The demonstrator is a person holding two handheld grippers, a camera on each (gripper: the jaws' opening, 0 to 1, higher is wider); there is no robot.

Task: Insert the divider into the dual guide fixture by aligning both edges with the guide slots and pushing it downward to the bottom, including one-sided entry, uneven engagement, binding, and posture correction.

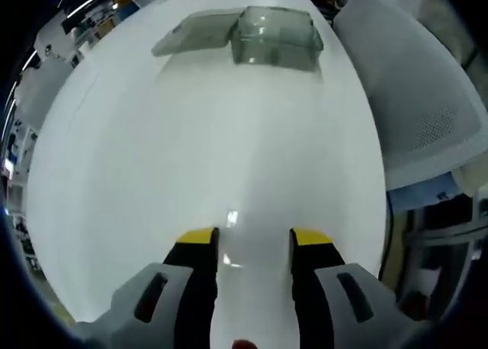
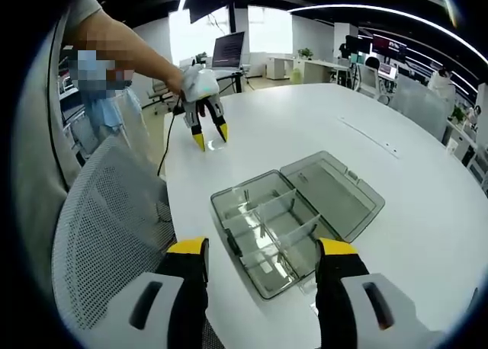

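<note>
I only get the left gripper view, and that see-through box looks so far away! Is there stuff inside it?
Observer: Yes. In the right gripper view the clear plastic organizer box has dividers splitting it into compartments.
Operator: Is its lid on?
Observer: No, the hinged lid lies flat open on the white table beside the box.
Operator: Where's the other gripper?
Observer: The right hand-held gripper sits just in front of the box, jaws open, holding nothing.
Operator: And mine?
Observer: The left hand-held gripper hangs above the table's far side, in a person's hand, tips pointing down, open and empty.
</note>
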